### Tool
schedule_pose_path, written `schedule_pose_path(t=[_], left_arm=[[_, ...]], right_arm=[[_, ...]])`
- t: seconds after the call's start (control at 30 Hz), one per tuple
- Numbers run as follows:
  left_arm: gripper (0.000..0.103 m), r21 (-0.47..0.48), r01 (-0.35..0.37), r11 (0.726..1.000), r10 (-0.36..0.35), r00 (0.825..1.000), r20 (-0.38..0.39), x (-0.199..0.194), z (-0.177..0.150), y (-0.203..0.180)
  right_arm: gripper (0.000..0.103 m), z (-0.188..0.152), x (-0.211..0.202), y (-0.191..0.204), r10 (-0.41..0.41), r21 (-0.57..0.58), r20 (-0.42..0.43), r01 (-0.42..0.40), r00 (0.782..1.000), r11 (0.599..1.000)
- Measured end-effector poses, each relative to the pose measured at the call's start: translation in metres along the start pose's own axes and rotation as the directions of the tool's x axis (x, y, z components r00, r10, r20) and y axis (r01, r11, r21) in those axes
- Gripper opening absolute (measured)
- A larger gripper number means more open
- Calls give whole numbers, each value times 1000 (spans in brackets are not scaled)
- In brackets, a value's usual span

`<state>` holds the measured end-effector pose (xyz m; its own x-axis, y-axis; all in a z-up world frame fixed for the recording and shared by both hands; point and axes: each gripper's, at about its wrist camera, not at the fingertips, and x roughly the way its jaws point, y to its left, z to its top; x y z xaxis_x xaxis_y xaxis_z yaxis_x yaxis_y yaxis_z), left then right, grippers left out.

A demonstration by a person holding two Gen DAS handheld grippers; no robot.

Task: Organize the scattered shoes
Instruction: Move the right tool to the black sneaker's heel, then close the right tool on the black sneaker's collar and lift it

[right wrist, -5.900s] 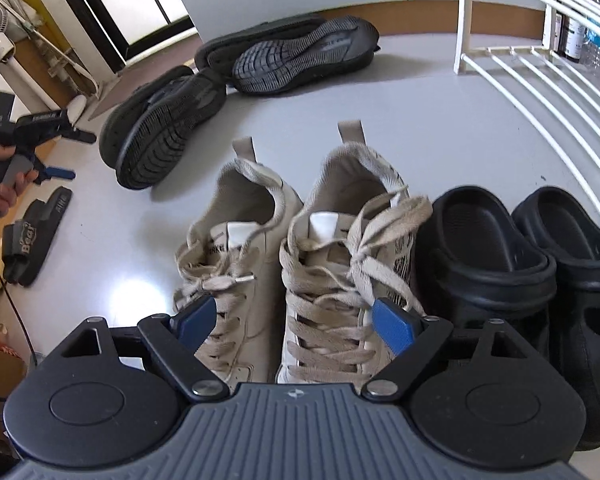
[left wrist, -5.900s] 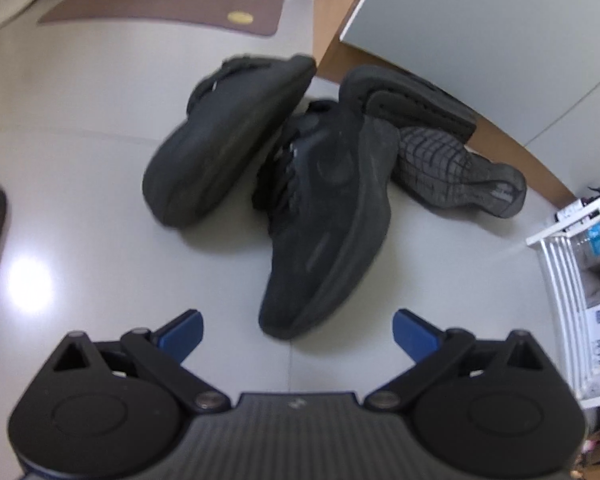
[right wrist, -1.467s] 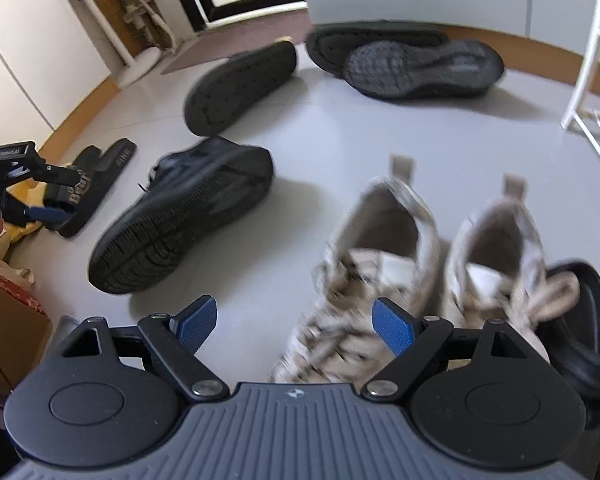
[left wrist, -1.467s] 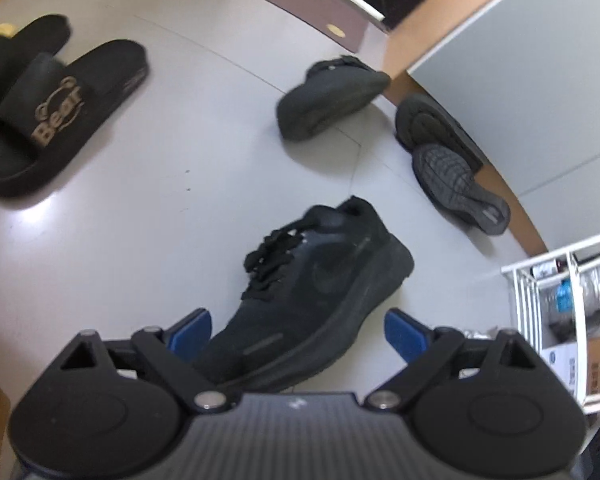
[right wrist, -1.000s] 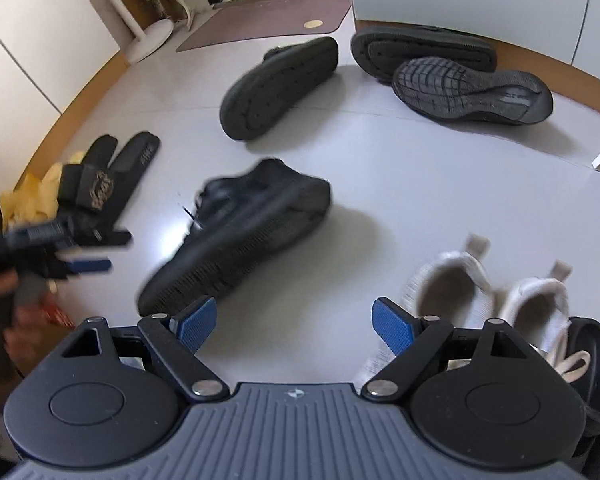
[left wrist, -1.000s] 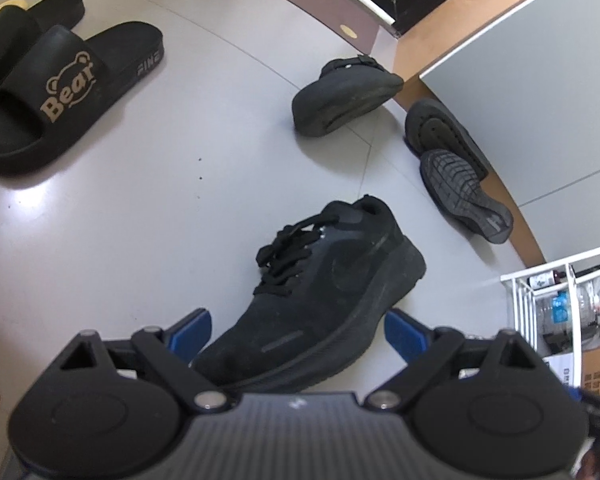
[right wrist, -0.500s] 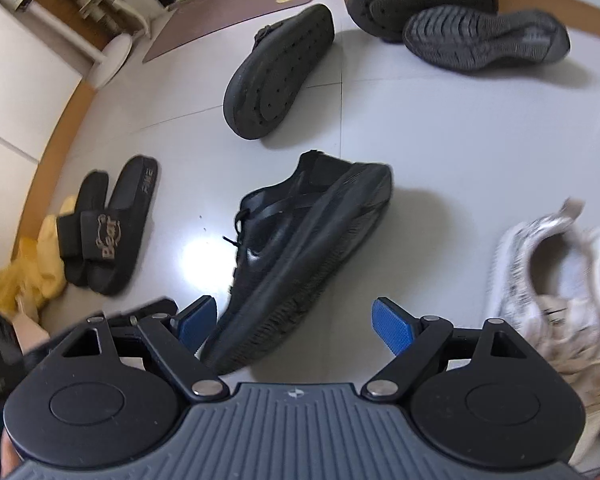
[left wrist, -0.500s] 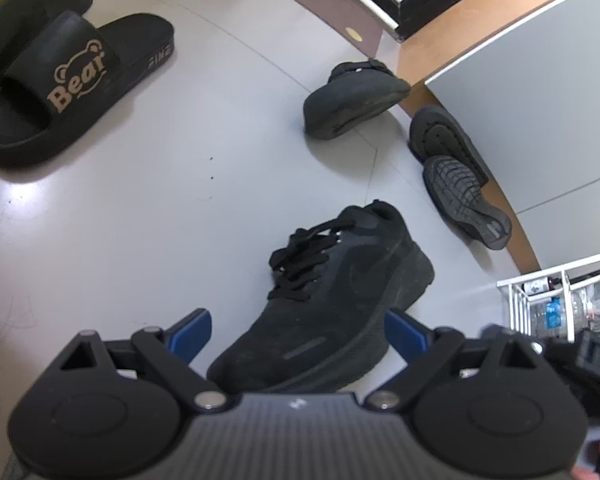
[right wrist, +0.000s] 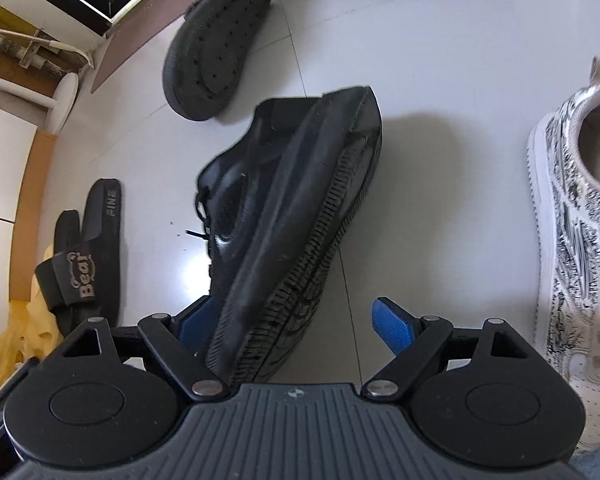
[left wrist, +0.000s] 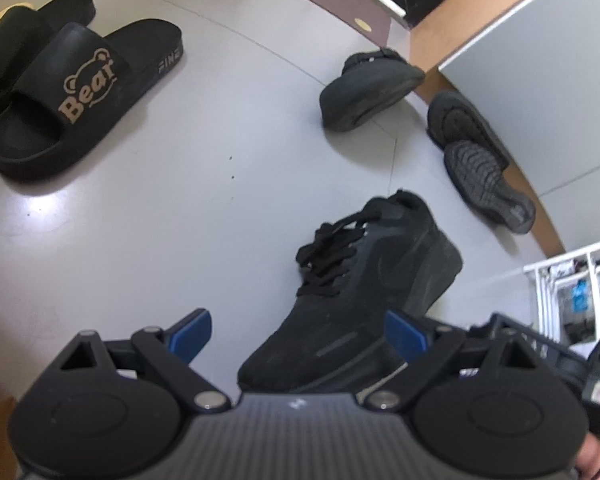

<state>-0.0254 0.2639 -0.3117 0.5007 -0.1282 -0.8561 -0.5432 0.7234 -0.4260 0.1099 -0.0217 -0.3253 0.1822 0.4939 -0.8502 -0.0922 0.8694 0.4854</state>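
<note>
Item: black sneaker (right wrist: 292,216), on floor (right wrist: 440,160) beside white sneakers (right wrist: 572,216). Step: pickup approach. Right hand-held gripper (right wrist: 296,322) closing, toe between jaws, ungripped; left hand-held gripper (left wrist: 298,330) released, empty. Next: clamp, lift, align beside row

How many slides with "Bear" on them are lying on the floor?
2, side by side at the left: the nearer slide shows its logo; the second slide lies just beyond it, partly cut off. More may be hidden.
</note>
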Motion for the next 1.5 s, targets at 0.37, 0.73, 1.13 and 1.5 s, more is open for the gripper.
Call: schedule_pose_path(t=[0.37,0.73,1.13,1.5], left_arm=[[95,15,-2,1000,2,999,-35,16,-1,-8],[95,17,2,1000,-1,999,-45,18,0,-5],[95,27,-20,999,21,999,-47,21,1,0],[95,24,-22,999,23,998,-53,22,-1,2]], right_arm=[[88,-11,-4,-12,-54,64,38,51,998,997],[88,-8,-7,-15,-179,69,40,176,983,982],[88,-10,5,-9,-154,65,43,151,987,986],[89,-13,17,-7,-176,26,53,175,983,984]])
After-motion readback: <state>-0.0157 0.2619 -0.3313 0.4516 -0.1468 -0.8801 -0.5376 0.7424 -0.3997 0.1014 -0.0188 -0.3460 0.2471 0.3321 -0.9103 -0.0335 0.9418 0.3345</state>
